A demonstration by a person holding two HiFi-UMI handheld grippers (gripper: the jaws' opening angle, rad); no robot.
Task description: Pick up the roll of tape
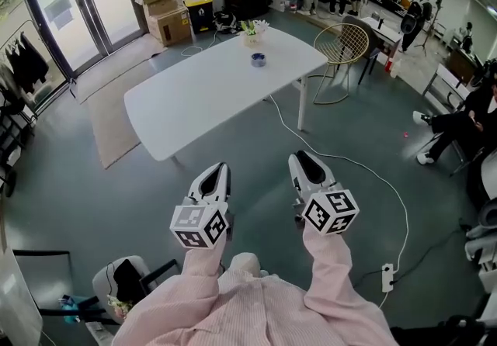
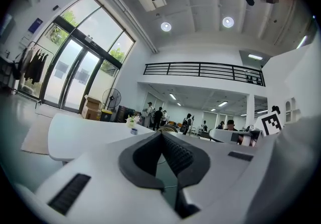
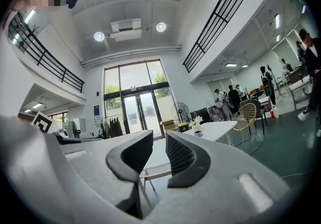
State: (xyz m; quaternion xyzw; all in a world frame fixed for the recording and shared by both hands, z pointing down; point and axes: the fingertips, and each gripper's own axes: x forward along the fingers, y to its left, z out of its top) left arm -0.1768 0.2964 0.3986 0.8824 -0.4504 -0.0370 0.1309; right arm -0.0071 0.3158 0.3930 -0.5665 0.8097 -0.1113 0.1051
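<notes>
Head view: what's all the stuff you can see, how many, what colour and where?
table: one, white, middle of the floor
roll of tape: one, blue, far end of the table
flowers: one bunch, white, table's far edge
wire chair: one, gold, right of the table
rug: one, beige, left of the table
cardboard boxes: two, brown, by the glass doors
power strip: one, white, floor at right
left gripper: one, white, low left, shut
right gripper: one, white, low right, open
</notes>
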